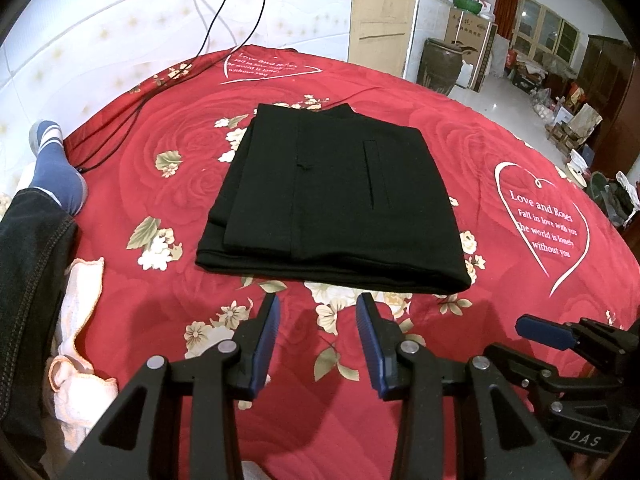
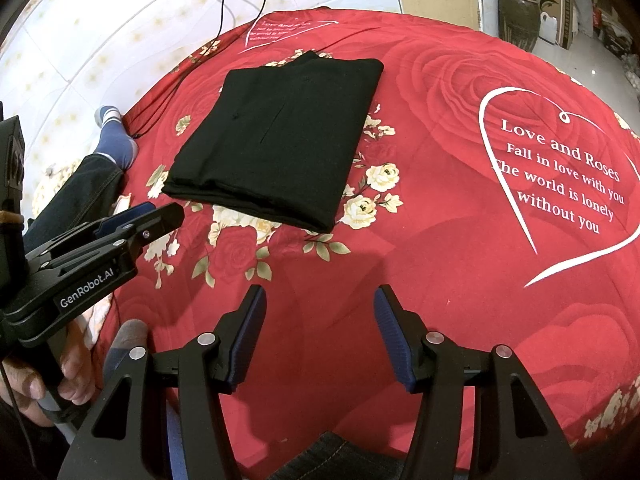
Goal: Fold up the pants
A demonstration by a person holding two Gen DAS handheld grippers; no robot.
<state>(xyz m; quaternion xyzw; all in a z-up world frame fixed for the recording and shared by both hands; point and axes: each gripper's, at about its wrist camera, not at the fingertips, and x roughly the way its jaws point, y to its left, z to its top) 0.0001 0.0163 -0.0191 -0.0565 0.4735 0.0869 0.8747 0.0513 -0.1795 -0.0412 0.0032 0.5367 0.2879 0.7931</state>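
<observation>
pants: one pair of black pants, already lying in a compact folded rectangle on the red rose bedspread, looking pretty much done imo
left tool: left tool is hanging just short of the pants' near edge, jaws standing apart, gripping nothing
right tool: right tool is sitting off the pants' near right corner, also parted and empty
step tip: if anything's left, I'd be nudging the stepped layers on the pants' left side flush, pinching only the edge so the stack isn't dragging
count: two tools, one pair of pants, two black cables trailing beyond the pants, one socked foot left of them
</observation>
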